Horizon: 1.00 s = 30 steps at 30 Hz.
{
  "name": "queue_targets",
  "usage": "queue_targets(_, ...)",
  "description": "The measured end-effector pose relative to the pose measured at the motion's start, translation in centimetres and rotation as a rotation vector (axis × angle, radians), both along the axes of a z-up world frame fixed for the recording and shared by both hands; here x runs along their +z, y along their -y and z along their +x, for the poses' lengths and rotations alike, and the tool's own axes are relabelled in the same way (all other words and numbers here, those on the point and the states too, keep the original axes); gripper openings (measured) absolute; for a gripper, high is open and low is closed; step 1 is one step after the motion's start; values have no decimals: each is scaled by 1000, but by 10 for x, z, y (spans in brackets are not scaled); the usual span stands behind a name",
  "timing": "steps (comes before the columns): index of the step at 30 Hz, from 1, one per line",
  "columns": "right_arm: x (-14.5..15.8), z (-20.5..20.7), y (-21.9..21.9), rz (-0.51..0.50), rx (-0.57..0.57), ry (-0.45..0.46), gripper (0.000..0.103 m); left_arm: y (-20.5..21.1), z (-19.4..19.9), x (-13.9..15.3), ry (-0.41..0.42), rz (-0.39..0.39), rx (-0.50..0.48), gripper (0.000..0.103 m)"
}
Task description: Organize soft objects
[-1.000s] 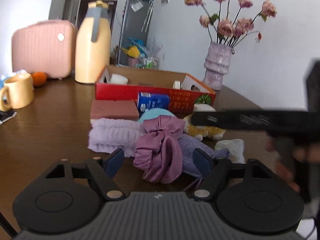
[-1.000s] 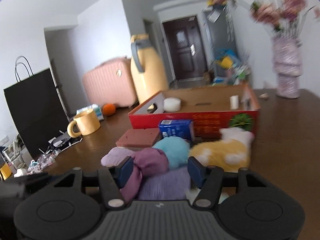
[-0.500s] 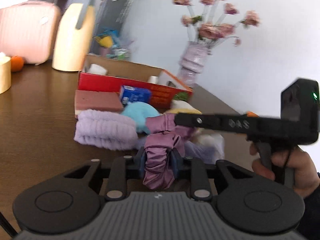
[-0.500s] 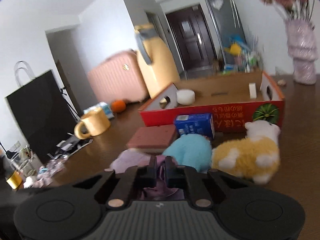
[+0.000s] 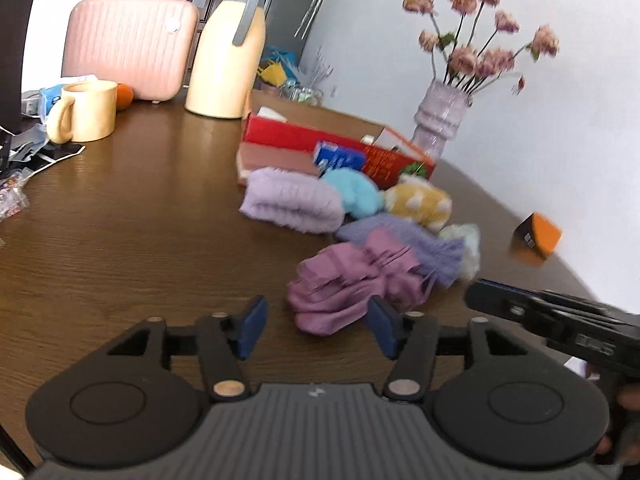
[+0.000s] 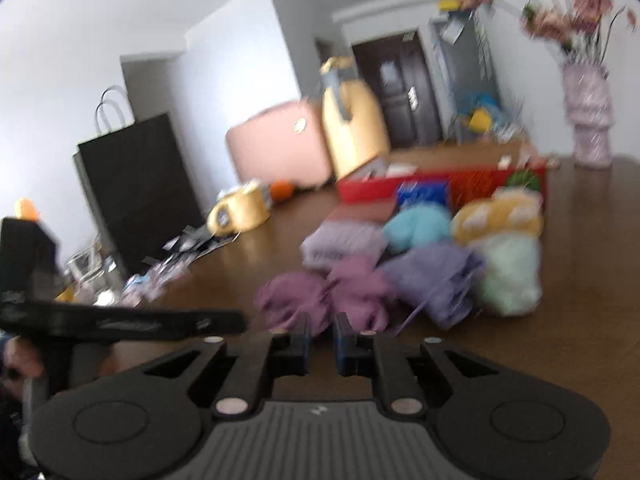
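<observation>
The purple scrunchie [image 5: 356, 284] lies on the table [image 5: 140, 232] before the soft pile, light, limp, best pinched at its gathered middle, we judge; our left gripper [image 5: 316, 328] opens empty, right gripper [image 6: 322, 338] opens narrowly, empty.

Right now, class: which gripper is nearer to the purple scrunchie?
Hard to separate; the right gripper looks marginally nearer. Its narrow, opening jaws sit just short of the scrunchie. The left gripper has one finger beside the scrunchie's edge, jaws opening, nothing between them.

Yellow mug [image 5: 86, 110], cream jug [image 5: 226, 54], pink case [image 5: 128, 46], flower vase [image 5: 442, 120].
</observation>
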State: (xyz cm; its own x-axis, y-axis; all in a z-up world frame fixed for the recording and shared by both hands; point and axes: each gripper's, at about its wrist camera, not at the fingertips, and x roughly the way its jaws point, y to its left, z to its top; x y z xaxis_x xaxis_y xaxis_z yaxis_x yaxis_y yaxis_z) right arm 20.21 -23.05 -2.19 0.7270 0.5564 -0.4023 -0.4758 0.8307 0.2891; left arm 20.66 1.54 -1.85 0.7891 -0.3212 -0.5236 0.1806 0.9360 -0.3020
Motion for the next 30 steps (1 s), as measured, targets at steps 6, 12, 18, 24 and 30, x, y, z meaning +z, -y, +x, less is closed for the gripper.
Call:
queue_targets(6,5,45,21,66,-60,-11,29,12,22,1,-52,-134,46,63)
queue_targets(12,-11,95,13,153,-47,-116,46,5,45,-21,-121,-208,87,42)
queue_targets(18,-28,109,-5,133,-24,-172,21,-1,49,-26,-108,-224,48,18)
queue_targets(24,-17,77,-11,65,-25,-118,7,3,26,-16,-54,-185,-5,12)
queue_targets(30,-11,18,-6,33,-58,-53,7,14,-8,-11,-6,-135,-76,12)
